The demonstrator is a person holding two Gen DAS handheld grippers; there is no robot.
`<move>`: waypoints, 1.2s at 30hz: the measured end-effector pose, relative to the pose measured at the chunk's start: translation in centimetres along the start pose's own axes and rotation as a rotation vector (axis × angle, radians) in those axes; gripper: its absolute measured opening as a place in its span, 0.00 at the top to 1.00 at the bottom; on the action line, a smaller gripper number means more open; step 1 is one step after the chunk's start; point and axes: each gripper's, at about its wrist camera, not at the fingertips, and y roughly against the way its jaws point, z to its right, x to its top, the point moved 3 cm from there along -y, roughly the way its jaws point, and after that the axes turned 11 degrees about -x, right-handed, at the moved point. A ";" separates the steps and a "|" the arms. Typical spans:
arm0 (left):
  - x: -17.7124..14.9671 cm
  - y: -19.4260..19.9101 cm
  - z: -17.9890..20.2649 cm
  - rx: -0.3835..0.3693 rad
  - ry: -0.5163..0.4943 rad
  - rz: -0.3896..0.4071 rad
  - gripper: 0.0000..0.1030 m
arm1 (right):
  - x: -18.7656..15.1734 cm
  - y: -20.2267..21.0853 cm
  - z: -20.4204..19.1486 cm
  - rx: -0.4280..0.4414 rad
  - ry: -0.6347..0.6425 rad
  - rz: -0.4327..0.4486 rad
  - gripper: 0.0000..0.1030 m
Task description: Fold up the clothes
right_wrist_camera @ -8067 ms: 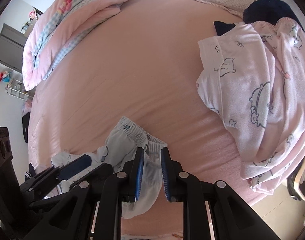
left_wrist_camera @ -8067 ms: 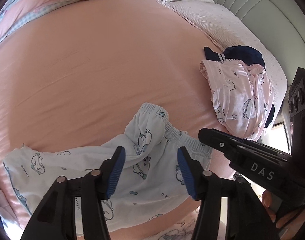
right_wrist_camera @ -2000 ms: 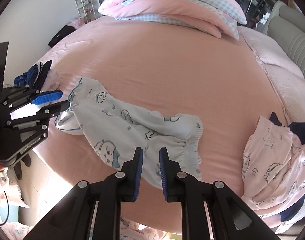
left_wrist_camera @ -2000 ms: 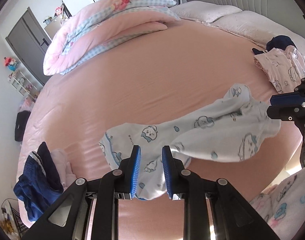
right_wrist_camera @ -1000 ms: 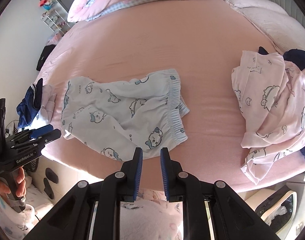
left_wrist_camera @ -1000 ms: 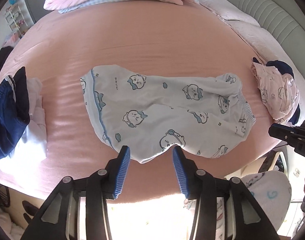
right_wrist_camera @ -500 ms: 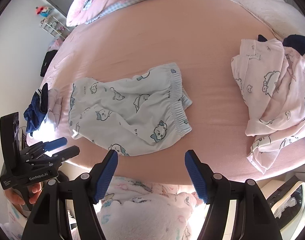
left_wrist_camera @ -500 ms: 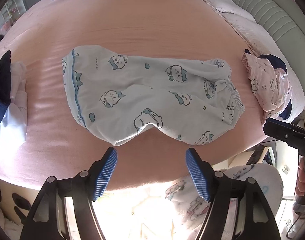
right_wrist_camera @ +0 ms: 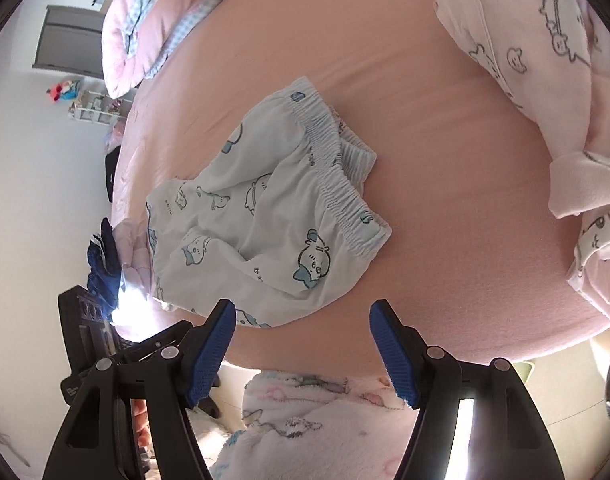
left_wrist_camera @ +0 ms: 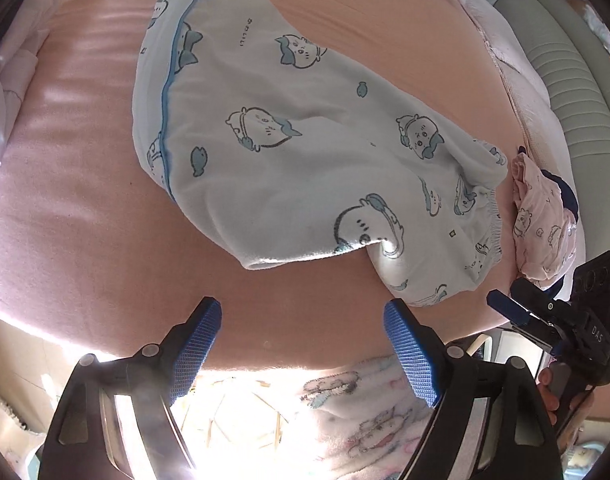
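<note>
- Pale blue pyjama trousers [left_wrist_camera: 305,152], cartoon-animal print: lying on the pink bed sheet [left_wrist_camera: 85,220] near its front edge, one leg laid over the other lengthwise, cuffs to the left, elastic waistband [right_wrist_camera: 337,184] to the right. Cloth is rumpled, with a loose fold lifting at the near edge; not gathered into a compact packet.
- Left gripper [left_wrist_camera: 303,346]: jaws spread wide, nothing between them, held over the bed edge just short of the trousers' near hem.
- Right gripper [right_wrist_camera: 303,348]: jaws likewise spread wide and empty, held in front of the waistband end, clear of the cloth.
- Pink printed garment [right_wrist_camera: 545,80]: heaped unfolded on the sheet to the right, well apart from the trousers, with a dark navy item [left_wrist_camera: 565,192] partly under it.
- Blue and pale clothes [right_wrist_camera: 105,264]: a small pile at the left bed edge; whether these are folded cannot be told.
- Bedding [right_wrist_camera: 153,20], pink with blue check: bunched at the far side of the bed.
- Progress, as a judgement: the trousers appear halved along their length and released; crosswise folds to shorten them look outstanding, and the pink heap remains loose. Most of the task appears left.
</note>
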 end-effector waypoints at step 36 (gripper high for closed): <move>0.6 1.9 -2.8 -0.381 0.318 0.272 0.19 | 1.2 -2.7 4.0 0.347 -0.314 0.085 0.51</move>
